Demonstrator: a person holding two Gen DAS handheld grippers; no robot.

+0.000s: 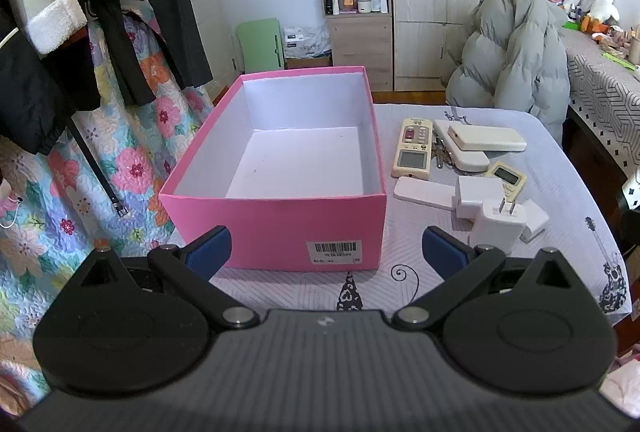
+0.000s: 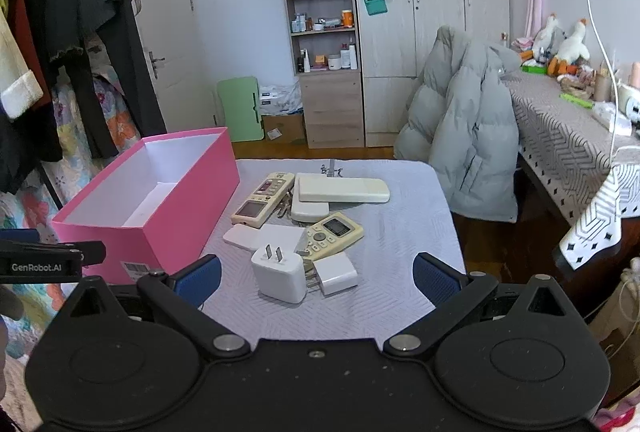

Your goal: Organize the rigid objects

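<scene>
An empty pink box (image 1: 276,228) with a white inside stands on the left of the table; it also shows in the right wrist view (image 2: 160,216). Right of it lies a pile of rigid objects: a beige remote (image 2: 262,197), a white remote (image 2: 344,189), a small beige remote (image 2: 334,236), a large white plug charger (image 2: 278,274), a smaller white charger (image 2: 336,272) and some keys (image 2: 285,205). My left gripper (image 1: 326,252) is open and empty in front of the box. My right gripper (image 2: 316,278) is open and empty, just before the chargers.
The table has a pale quilted cloth (image 2: 380,292). A chair with a grey puffer jacket (image 2: 464,135) stands at the far right corner. Hanging clothes (image 1: 100,11) are to the left. A desk with a patterned cloth (image 2: 568,143) is on the right.
</scene>
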